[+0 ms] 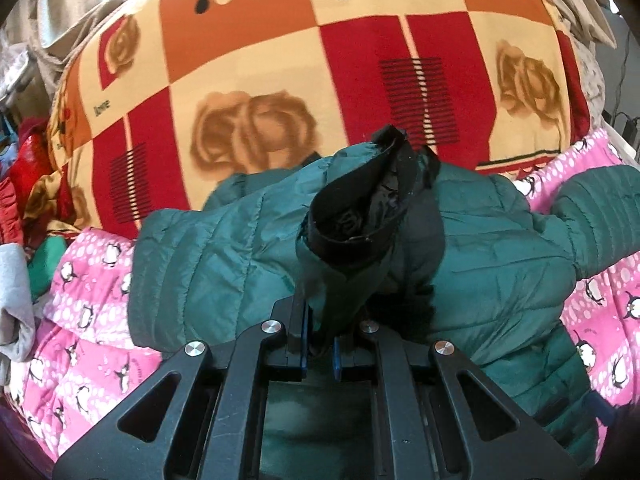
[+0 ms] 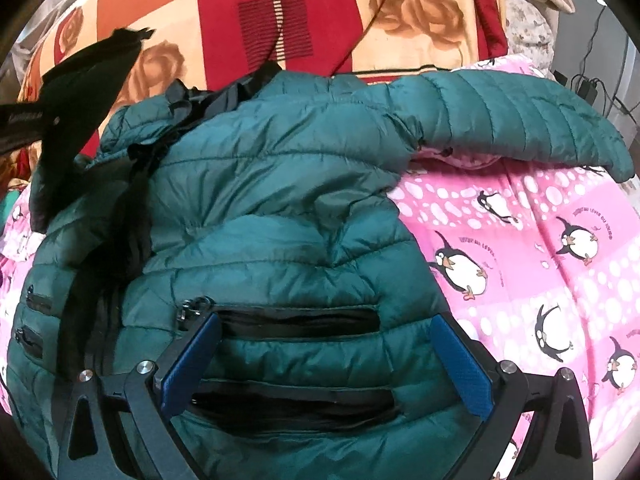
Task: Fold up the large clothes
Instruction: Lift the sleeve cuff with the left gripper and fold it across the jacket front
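A dark green puffer jacket (image 1: pixel 500 260) lies spread on a pink penguin quilt (image 1: pixel 92 320). My left gripper (image 1: pixel 320 344) is shut on a fold of the jacket's green fabric, and a black-lined flap (image 1: pixel 360 208) stands up from the jaws. In the right wrist view the jacket (image 2: pixel 280 200) lies front up, one sleeve (image 2: pixel 520 116) stretched out to the right. My right gripper (image 2: pixel 326 320) hovers open just over the lower front, its blue pads (image 2: pixel 192 360) astride a black pocket zip (image 2: pixel 300 322). The lifted black flap (image 2: pixel 80 92) shows at the upper left.
A red, orange and cream rose-patterned blanket (image 1: pixel 280 60) covers the bed behind the jacket. Piled red and grey clothes (image 1: pixel 24 184) crowd the left edge. The pink quilt (image 2: pixel 520 260) stretches right of the jacket, and cables (image 2: pixel 592 88) hang at the far right.
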The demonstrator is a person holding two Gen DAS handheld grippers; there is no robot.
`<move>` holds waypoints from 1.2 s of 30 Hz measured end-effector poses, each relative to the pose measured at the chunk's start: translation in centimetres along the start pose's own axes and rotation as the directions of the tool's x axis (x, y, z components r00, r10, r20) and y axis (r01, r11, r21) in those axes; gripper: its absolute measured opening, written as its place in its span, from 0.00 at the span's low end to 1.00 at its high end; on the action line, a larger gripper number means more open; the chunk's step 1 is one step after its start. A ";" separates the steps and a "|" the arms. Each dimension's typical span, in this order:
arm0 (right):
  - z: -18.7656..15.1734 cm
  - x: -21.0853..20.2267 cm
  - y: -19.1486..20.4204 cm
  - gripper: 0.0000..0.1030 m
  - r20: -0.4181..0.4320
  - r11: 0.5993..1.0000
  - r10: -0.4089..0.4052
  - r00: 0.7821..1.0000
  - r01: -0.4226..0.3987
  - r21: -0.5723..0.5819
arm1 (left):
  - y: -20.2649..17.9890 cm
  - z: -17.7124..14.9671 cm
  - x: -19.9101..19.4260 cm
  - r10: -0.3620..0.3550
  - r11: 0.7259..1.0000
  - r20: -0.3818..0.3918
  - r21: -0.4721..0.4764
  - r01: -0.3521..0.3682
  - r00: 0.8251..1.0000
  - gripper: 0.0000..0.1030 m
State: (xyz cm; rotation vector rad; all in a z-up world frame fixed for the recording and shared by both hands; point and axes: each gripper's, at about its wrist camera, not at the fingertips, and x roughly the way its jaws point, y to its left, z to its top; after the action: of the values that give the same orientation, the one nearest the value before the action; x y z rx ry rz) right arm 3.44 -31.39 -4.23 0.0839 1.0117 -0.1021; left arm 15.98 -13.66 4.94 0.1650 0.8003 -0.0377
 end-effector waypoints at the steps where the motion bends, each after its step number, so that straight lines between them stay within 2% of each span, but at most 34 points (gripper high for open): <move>1: 0.0 0.1 -0.1 1.00 -0.002 1.000 0.003 1.000 -0.003 -0.001 | -0.5 0.1 0.2 -0.005 1.000 -0.004 0.003 0.005 1.000 0.07; 9: -0.2 0.8 -0.4 1.00 -0.007 1.000 0.023 1.000 -0.023 -0.007 | -3.9 0.3 1.7 -0.047 0.998 -0.026 0.036 0.048 0.999 0.07; 18: -0.6 1.1 -0.8 1.00 -0.007 0.999 0.037 0.999 -0.037 -0.018 | -7.0 0.8 3.1 -0.127 0.989 -0.039 0.074 0.130 0.991 0.07; 31: -0.8 1.6 -1.5 1.00 -0.012 0.996 0.083 0.996 -0.083 0.015 | -8.5 0.9 6.1 -0.223 0.973 -0.085 0.039 0.227 0.971 0.07; 33: -0.8 1.7 -1.6 1.00 -0.015 0.996 0.089 0.996 -0.089 0.018 | -8.6 0.6 6.2 -0.239 0.969 -0.081 0.035 0.243 0.968 0.09; 34: -0.8 1.8 -1.7 1.00 -0.016 0.996 0.092 0.996 -0.092 0.019 | -8.6 0.5 6.3 -0.249 0.967 -0.077 0.033 0.252 0.966 0.15; 35: -0.8 1.8 -1.7 1.00 -0.015 0.995 0.094 0.995 -0.093 0.021 | -8.5 0.5 6.2 -0.280 0.959 -0.075 0.026 0.283 0.957 0.27; 36: -0.8 1.8 -1.7 1.00 -0.013 0.995 0.096 0.995 -0.096 0.022 | -8.4 0.4 6.2 -0.312 0.949 -0.076 0.018 0.314 0.947 0.35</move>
State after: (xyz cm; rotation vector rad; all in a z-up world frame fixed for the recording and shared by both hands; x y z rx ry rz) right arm 3.50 -33.10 -6.24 0.1530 1.0186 -0.0249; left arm 19.78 -21.89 -0.31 0.0657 0.8931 -0.3461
